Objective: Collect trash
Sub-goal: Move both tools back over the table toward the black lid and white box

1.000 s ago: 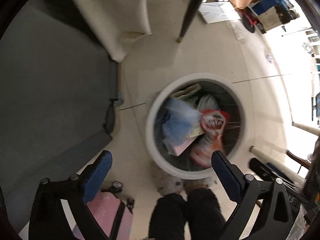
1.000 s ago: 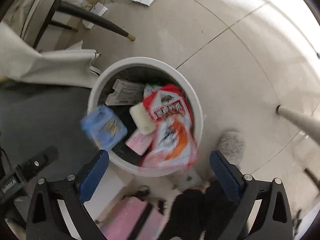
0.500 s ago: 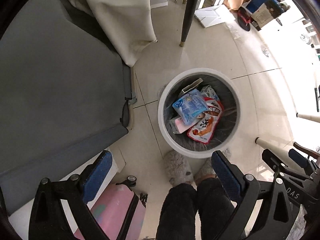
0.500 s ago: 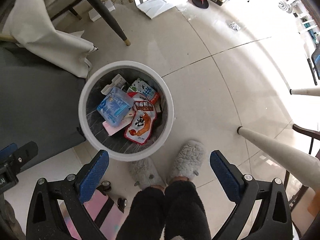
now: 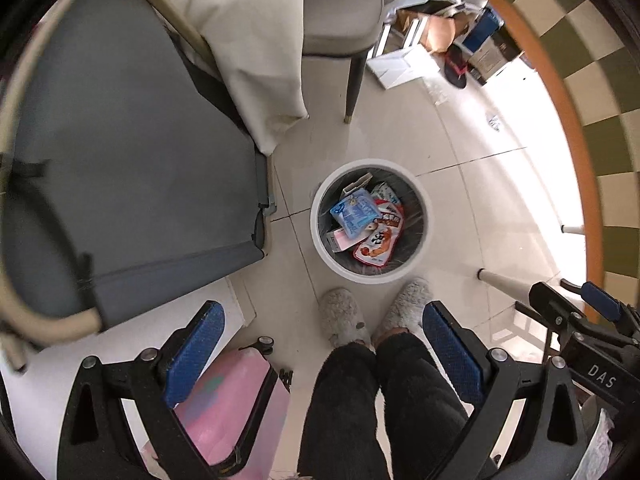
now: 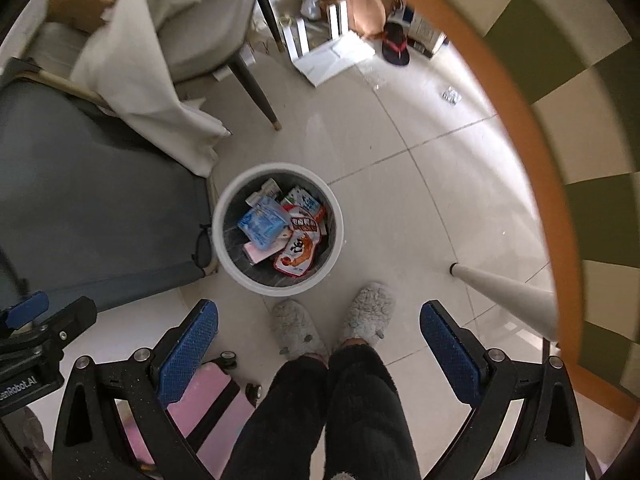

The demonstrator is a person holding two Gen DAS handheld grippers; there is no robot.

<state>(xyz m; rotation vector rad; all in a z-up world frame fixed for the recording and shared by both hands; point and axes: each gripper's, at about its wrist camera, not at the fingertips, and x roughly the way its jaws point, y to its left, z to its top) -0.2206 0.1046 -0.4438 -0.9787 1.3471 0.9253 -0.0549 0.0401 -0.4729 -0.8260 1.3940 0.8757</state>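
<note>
Both claws, left claw (image 5: 318, 340) and right claw (image 6: 318, 336), are spread wide and hold nothing, high above the floor. White trash bin (image 6: 224, 236) stands on the tiles ahead of the slippers (image 6: 368, 312); blue packet (image 6: 262, 222) and red packet (image 6: 300, 250) lie inside it.

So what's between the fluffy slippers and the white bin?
Only bare floor tile. In the right wrist view, the grey slippers stand just short of the white bin, with nothing lying in that gap.
</note>
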